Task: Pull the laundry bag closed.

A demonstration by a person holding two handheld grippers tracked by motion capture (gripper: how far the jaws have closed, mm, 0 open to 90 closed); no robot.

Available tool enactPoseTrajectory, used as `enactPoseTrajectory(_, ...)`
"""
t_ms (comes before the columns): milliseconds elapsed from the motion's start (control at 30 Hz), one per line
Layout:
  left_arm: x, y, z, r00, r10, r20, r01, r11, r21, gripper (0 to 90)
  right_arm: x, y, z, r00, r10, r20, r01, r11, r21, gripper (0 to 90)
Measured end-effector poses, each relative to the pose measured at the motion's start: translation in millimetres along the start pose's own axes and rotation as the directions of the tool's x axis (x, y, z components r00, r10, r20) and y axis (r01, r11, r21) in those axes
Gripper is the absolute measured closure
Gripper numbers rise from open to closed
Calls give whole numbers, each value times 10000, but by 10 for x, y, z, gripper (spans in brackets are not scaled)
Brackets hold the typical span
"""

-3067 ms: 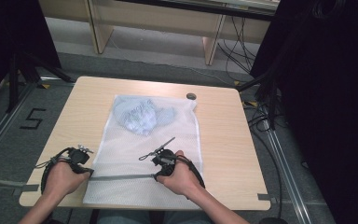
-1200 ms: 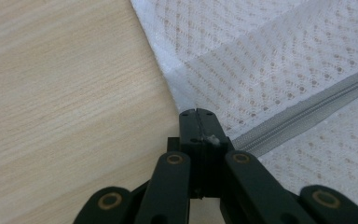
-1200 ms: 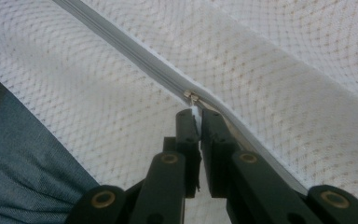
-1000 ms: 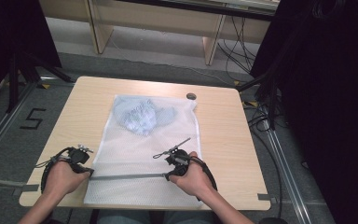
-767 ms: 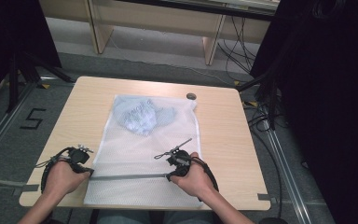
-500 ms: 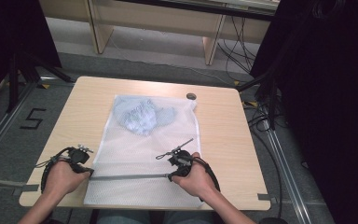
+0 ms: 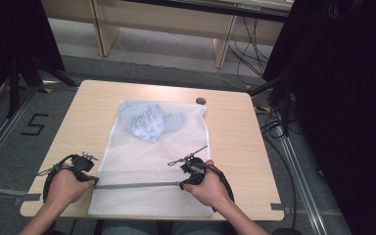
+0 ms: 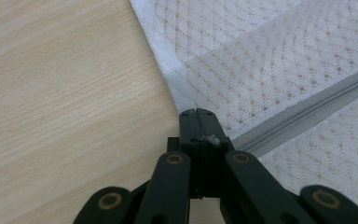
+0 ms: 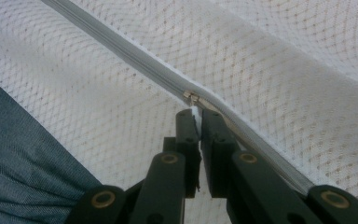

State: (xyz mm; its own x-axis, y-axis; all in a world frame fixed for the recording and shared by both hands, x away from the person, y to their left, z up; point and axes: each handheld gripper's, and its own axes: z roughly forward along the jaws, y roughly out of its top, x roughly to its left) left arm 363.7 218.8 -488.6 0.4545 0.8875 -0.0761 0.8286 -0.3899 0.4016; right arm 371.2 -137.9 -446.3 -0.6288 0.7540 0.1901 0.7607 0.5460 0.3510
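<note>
A white mesh bag (image 7: 176,147) lies flat on the wooden table (image 7: 235,142) with a pale blue garment (image 7: 149,122) inside its far end. A grey zipper (image 7: 137,185) runs across the bag near the front edge. My left gripper (image 7: 94,180) is shut on the bag's left edge, right at the zipper's end (image 8: 270,133); its jaw tips (image 8: 196,112) are pressed together. My right gripper (image 7: 182,184) is shut on the white tab of the zipper pull (image 9: 192,98), jaws (image 9: 196,114) closed just below the slider. Left of the slider the zipper (image 9: 121,46) looks closed.
A small dark round disc (image 7: 200,101) sits near the table's far edge. The bag's front hem hangs over the table's front edge above the person's jeans (image 9: 18,158). Bare tabletop lies on both sides of the bag. Cables and dark stands crowd the floor at the right.
The right gripper has slid to the right along the zipper since the earliest frame, only slightly in the last second. The left gripper has stayed put.
</note>
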Motion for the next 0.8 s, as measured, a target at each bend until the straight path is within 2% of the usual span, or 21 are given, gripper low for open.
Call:
enactPoseTrajectory(67,-17,1,-4,9998,-96,-160,96,10000,10,900,-4,-1,-4,10000,27,37,-28,10000,94,869)
enactPoseTrajectory(100,-7,5,-11,9998,57,-191,-55,9999,114,900,1,0,-11,9999,130,-63,-129,9999,41,869)
enactPoseTrajectory(267,-13,1,-3,9998,-89,-153,88,10000,-18,900,-27,-2,-24,9999,115,-48,-115,9999,-12,868)
enactPoseTrajectory(500,8,1,-4,10000,42,8,-42,10000,72,900,-79,-45,-42,9996,298,-3,-298,9996,-24,868)
enactPoseTrajectory(567,6,2,-8,10000,28,-80,-28,10000,77,900,-99,-63,-47,9994,337,-4,-337,9994,-18,868)
enactPoseTrajectory(600,-7,-2,-10,9998,-157,-104,158,9998,74,900,-105,-69,-52,9989,461,6,-461,9989,91,868)
enactPoseTrajectory(633,-12,-3,-10,9997,-232,-94,233,9997,83,900,-111,-73,-53,9992,402,-8,-402,9992,-26,868)
enactPoseTrajectory(667,-12,-3,-10,9997,-229,-97,229,9997,76,900,-114,-76,-58,9986,529,-36,-528,9986,55,868)
enactPoseTrajectory(733,-3,-1,-11,9999,-106,-116,107,9999,85,900,-134,-87,-47,9995,318,62,-317,9994,-161,868)
enactPoseTrajectory(767,-2,-2,-13,9998,-90,-152,91,9999,105,900,-131,-85,-65,9984,559,-21,-558,9984,56,868)
enactPoseTrajectory(800,-5,-5,-12,9998,-140,-147,141,9999,87,900,-142,-86,-68,9988,484,52,-483,9988,-46,868)
